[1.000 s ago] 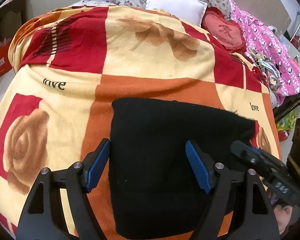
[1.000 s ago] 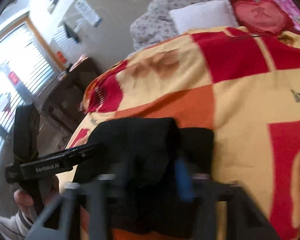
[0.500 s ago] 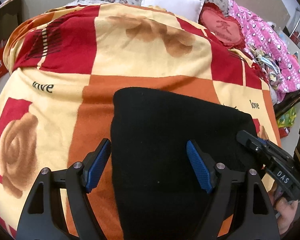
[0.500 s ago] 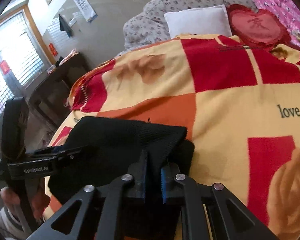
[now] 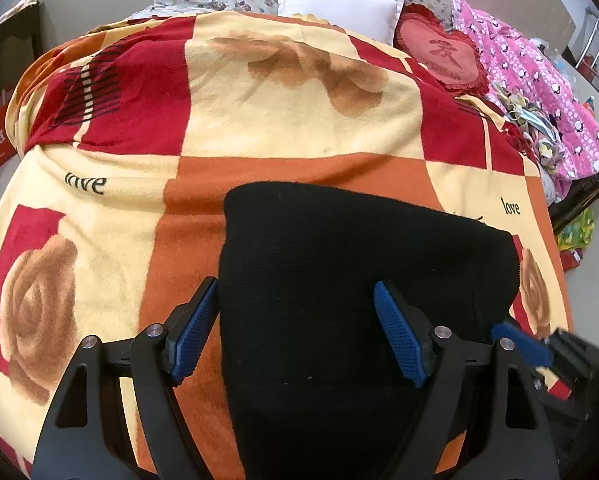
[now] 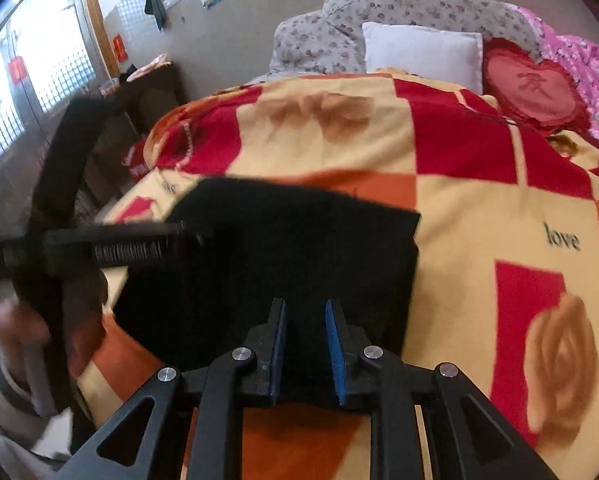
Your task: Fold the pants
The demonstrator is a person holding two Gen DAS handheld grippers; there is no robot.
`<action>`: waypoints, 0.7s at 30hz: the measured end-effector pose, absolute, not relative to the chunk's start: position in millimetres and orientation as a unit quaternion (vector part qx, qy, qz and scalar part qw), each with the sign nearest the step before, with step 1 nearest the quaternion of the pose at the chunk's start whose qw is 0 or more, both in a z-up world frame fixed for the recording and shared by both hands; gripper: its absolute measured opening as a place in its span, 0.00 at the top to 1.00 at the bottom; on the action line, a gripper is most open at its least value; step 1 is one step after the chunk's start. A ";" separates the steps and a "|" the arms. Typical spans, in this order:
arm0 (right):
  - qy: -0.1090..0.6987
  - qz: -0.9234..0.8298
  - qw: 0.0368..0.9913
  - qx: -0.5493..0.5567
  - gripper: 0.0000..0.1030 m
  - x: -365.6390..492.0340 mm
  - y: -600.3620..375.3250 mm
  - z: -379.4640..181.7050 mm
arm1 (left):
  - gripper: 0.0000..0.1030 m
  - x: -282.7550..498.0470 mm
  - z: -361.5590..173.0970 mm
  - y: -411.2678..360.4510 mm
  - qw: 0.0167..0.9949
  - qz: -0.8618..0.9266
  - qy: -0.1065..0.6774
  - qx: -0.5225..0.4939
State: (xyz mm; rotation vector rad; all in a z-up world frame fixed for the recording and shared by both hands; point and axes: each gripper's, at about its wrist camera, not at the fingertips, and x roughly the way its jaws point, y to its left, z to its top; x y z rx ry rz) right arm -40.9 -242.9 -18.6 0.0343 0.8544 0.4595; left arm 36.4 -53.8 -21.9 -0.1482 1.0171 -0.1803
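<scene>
The black pants (image 5: 351, 280) lie folded in a flat rectangle on the red, orange and yellow blanket (image 5: 259, 120). My left gripper (image 5: 295, 328) is open wide above the pants' near left part, empty. In the right wrist view the pants (image 6: 283, 248) lie flat and my right gripper (image 6: 305, 344) hovers over their near edge with the jaws a little apart and nothing between them. The right gripper's blue tip also shows at the lower right of the left wrist view (image 5: 519, 344). The left gripper shows blurred at the left of the right wrist view (image 6: 99, 244).
A white pillow (image 5: 339, 4), a red heart cushion (image 5: 443, 56) and a pink quilt (image 5: 539, 92) lie at the head and right side of the bed. Dark furniture (image 6: 147, 92) and a window stand left of the bed.
My right gripper has let go of the pants' fold and opened a little. The folded layer has dropped flat. The left gripper stayed open over the pants.
</scene>
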 end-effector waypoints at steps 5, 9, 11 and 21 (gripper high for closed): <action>0.411 0.224 0.883 0.027 0.82 -45.4 -247.4 -19.8 | 0.22 35.3 -22.3 -54.3 0.869 -0.084 0.483 -0.067; 0.390 0.215 0.892 0.082 0.63 -42.6 -270.9 -4.6 | 0.22 23.1 -12.2 -46.1 0.870 -0.087 0.480 -0.072; 0.393 0.194 0.892 0.109 0.39 -36.9 -285.4 -8.1 | 0.22 13.2 -6.7 -35.5 0.873 -0.090 0.472 -0.081; 0.449 0.241 0.835 0.207 0.37 6.3 -290.6 -54.5 | 0.17 8.5 -30.6 -4.7 0.845 -0.116 0.494 -0.167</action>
